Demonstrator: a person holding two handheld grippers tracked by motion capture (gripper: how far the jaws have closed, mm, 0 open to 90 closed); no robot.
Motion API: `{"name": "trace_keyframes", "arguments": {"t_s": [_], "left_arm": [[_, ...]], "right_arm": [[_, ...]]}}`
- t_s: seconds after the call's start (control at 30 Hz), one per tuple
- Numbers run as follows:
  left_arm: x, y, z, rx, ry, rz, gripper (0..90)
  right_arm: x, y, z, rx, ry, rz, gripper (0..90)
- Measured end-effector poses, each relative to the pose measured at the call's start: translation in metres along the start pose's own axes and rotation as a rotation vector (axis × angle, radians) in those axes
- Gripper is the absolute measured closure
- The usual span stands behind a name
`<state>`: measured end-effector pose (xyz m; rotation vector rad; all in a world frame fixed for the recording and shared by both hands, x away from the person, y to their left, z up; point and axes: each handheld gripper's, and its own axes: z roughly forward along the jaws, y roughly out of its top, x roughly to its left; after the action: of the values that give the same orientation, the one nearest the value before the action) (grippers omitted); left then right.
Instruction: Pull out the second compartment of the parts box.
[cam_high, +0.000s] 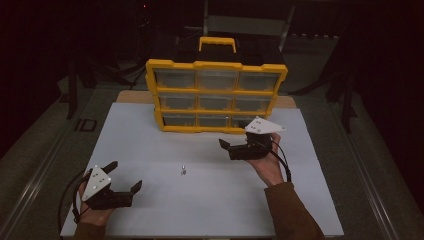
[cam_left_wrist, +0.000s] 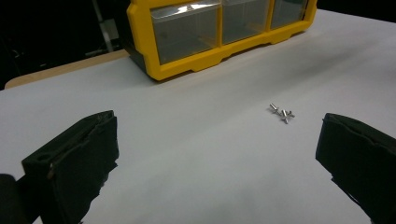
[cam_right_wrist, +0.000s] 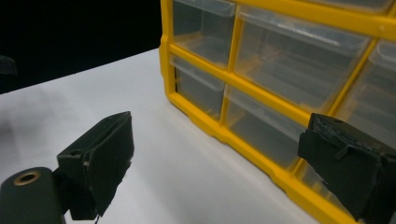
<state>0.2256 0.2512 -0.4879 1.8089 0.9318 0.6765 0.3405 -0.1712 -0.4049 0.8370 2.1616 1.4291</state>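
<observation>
Screws (cam_high: 183, 170) lie in a small cluster near the middle of the white tabletop (cam_high: 165, 145), between the two grippers and touching neither. In the high view they are only a pale speck, too small to count or read. The left gripper view shows them better (cam_left_wrist: 282, 113): a few short silvery pieces, touching or overlapping, their long axes crossing at different angles, so the cluster has no single heading. Which end of each is the head cannot be made out.

The left gripper (cam_high: 122, 177) sits at the near left of the tabletop, held in a hand (cam_high: 92, 212) whose forearm is cut off by the bottom edge. Its jaws stand wide apart and hold nothing; in its own view (cam_left_wrist: 217, 154) the screws lie ahead, nearer the right jaw, and both jaws are cropped by the frame.

The right gripper (cam_high: 227, 148) is held by a hand (cam_high: 270, 167) in a brown sleeve, just in front of the yellow organizer (cam_high: 216, 65). Its jaws are also wide and empty. In its own view (cam_right_wrist: 217, 158) they face the lower drawers (cam_right_wrist: 264, 133), with the right jaw overlapping the frame of the organizer in the picture; whether it touches is unclear. The clear drawers look empty, though glare and dim light make this hard to judge. The organizer's handle (cam_high: 217, 44) fades into the dark background.
</observation>
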Motion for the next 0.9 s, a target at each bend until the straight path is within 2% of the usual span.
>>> {"name": "trace_keyframes", "arguments": {"t_s": [0.3,0.47,0.63,0.9], "left_arm": [[0.000,0.000,0.000,-0.001,-0.002,0.000,0.0],[0.000,0.000,0.000,-0.002,-0.005,0.003,0.0],[0.000,0.000,-0.001,-0.002,-0.006,0.001,0.0],[0.000,0.000,0.000,0.000,-0.008,0.001,0.0]], "right_arm": [[-0.007,0.018,0.020,0.013,-0.009,-0.010,8.7],[-0.013,0.030,0.034,0.032,-0.022,-0.031,8.7],[-0.017,0.034,0.042,0.025,-0.009,-0.035,8.7],[-0.021,0.046,0.055,0.048,-0.027,-0.070,8.7]]}}
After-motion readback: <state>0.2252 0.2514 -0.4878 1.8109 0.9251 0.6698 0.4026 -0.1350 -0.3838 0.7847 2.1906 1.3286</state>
